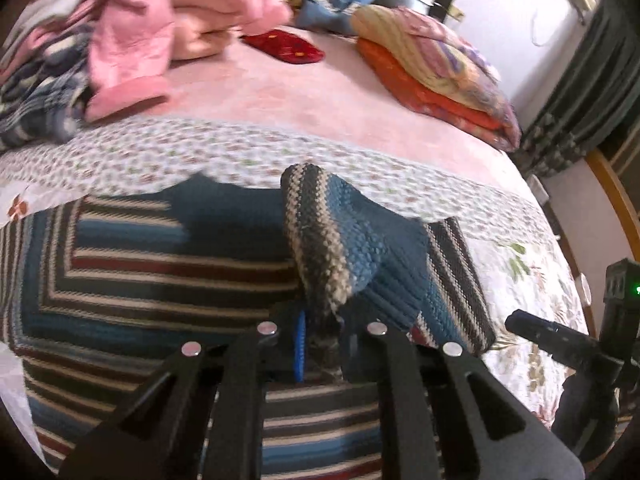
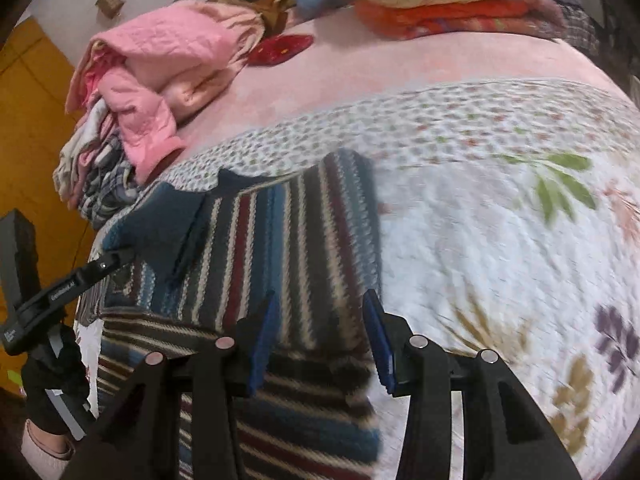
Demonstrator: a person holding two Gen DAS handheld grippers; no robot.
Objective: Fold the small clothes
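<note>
1. Left tool [image 1: 320,344]: jaws pressed close on a fold of the striped knit sweater [image 1: 140,264], low centre of the left wrist view. The pinched part rises from the jaws as a raised flap [image 1: 340,240], leaning up and right of frame centre. Blue pad visible on one side of the pinch.

2. Right tool [image 2: 320,340]: jaws spread, blue pads well apart, nothing between them but sweater surface below. Lower centre of the right wrist view, over the sweater's right-hand edge. Contact with the fabric cannot be told; frame blurred.

3. Sweater: spread on the bed's floral quilt [image 2: 500,240], filling the lower left and centre of both views. In the right wrist view the stripes run up-frame on the upper part and across on the lower, so one layer likely lies already turned over. Dark blue collar area [image 2: 168,208] at mid left.

4. Key relation: the flap is held above the flat body, which extends left of frame from the left tool. Judgement: the left tool is the working one; its load should carry across the body. The right tool is free and sits nearer the opposite edge, placed to pin or catch it.

5. Outward: pink garment [image 2: 160,76] on a clothes pile, upper left; folded orange and patterned blankets [image 2: 440,0], top right. Neither touches the sweater.
</note>
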